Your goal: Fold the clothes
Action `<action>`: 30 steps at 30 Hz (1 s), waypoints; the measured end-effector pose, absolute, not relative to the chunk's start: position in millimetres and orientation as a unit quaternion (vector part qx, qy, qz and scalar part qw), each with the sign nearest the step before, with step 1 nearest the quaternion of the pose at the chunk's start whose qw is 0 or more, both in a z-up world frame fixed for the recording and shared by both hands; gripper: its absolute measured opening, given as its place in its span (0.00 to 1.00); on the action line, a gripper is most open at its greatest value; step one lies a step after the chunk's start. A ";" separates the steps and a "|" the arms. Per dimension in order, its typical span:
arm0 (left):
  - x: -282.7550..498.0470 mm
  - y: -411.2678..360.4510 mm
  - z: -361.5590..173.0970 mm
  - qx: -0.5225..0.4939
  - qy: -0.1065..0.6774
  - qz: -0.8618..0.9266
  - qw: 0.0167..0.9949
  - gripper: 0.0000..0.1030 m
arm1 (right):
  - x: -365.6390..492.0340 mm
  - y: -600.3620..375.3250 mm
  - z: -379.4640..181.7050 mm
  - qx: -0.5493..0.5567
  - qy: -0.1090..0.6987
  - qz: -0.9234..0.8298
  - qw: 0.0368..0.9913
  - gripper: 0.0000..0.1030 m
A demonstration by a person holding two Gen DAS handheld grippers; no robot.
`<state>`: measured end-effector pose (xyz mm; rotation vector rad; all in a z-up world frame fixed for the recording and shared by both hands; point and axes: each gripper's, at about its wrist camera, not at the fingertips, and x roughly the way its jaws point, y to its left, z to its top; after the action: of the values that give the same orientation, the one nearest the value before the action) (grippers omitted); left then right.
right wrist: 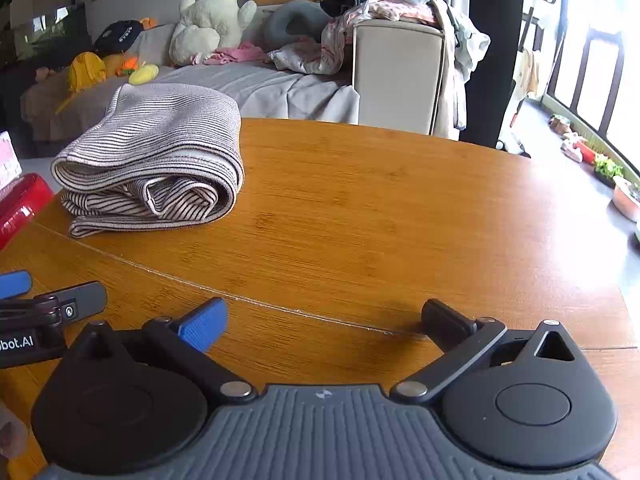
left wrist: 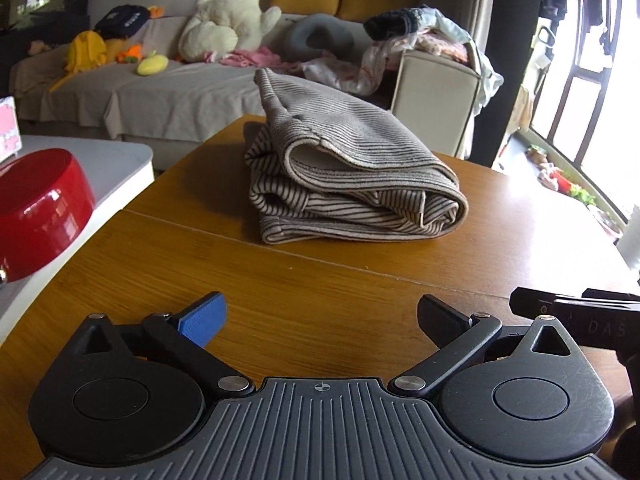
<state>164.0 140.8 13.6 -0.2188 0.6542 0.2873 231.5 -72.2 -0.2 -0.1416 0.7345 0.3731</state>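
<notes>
The sofa behind is the biggest thing, strewn with soft toys and a heap of unfolded clothes on its armrest. One wooden counter in front of me, a seam running across it. One striped garment sits on it, already folded into a thick bundle, toward the far left side, well apart from both my tools. One red bowl sits on the white side table at left. My left gripper is released, fingers spread wide, holding nothing; my right gripper likewise splayed and empty, low over bare wood. Count: two grippers, one folded piece, one bowl. Judgement: this piece looks finished. Risks from here: the top layer is loosely rolled and springy, so a careless nudge could let it flop open; the bundle lies near the counter's left edge, so a push that way could slide it off.
</notes>
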 end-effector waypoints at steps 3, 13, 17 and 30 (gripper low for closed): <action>169.8 135.2 13.0 -0.082 0.334 0.157 0.926 1.00 | 235.6 -73.4 -0.3 -0.069 0.356 0.186 0.913 1.00; 176.6 134.1 11.3 -0.069 0.345 0.188 0.917 1.00 | 237.4 -76.6 -1.1 -0.070 0.354 0.197 0.912 1.00; 175.1 134.5 10.3 -0.069 0.343 0.189 0.917 1.00 | 236.5 -77.3 -0.9 -0.070 0.354 0.195 0.912 1.00; 174.5 133.8 10.4 -0.069 0.342 0.189 0.918 1.00 | 236.5 -77.3 -0.5 -0.070 0.354 0.193 0.913 1.00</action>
<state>174.5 133.8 10.4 -0.1418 0.7039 0.3885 236.5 -77.3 -0.5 -0.1438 0.7287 0.3975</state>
